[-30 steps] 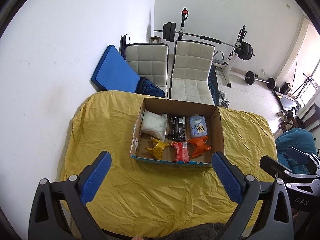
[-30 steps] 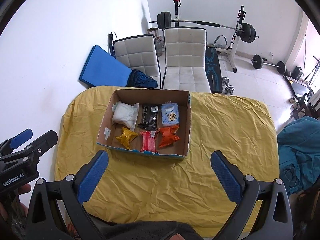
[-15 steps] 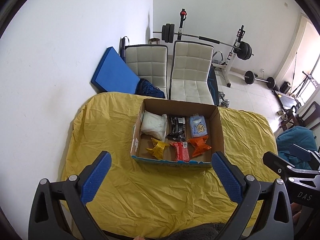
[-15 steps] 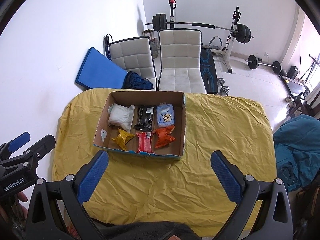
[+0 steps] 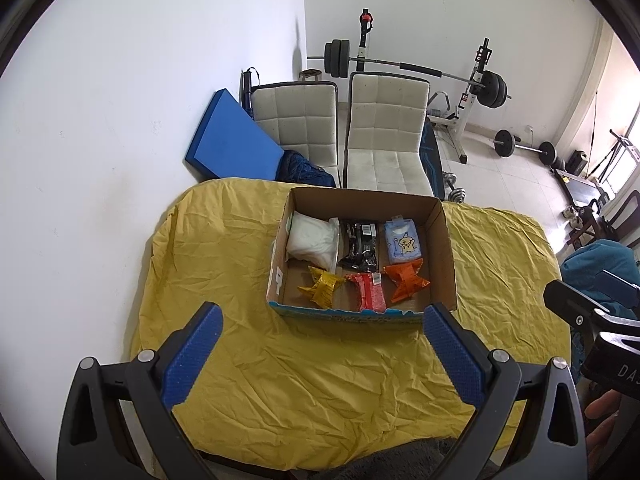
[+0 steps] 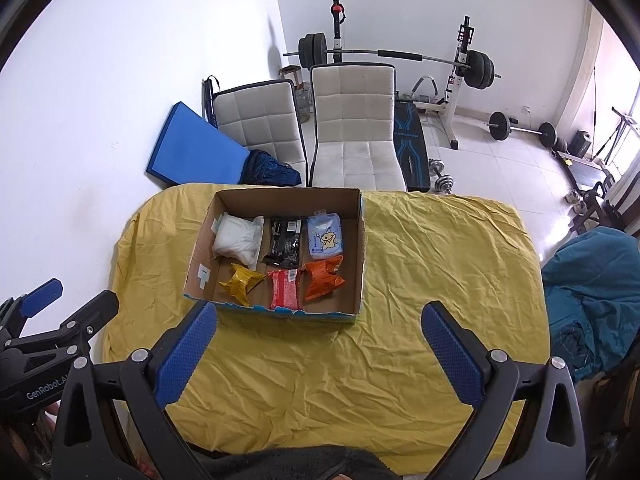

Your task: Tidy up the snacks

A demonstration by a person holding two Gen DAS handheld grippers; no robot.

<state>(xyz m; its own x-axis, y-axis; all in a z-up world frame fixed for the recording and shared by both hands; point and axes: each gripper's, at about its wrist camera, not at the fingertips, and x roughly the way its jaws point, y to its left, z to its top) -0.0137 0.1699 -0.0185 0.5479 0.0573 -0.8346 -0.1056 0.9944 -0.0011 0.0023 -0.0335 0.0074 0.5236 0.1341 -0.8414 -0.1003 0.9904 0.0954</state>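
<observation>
Hovering wide open and empty, both grippers face the cardboard box [image 5: 362, 264] of snacks ahead: between the left fingers [image 5: 192, 356], beyond the right gripper's [image 6: 320, 354] left finger, so left looks nearer.

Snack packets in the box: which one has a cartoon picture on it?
The light blue packet, in the back row's right corner. Only it shows a little yellow cartoon figure.
</observation>
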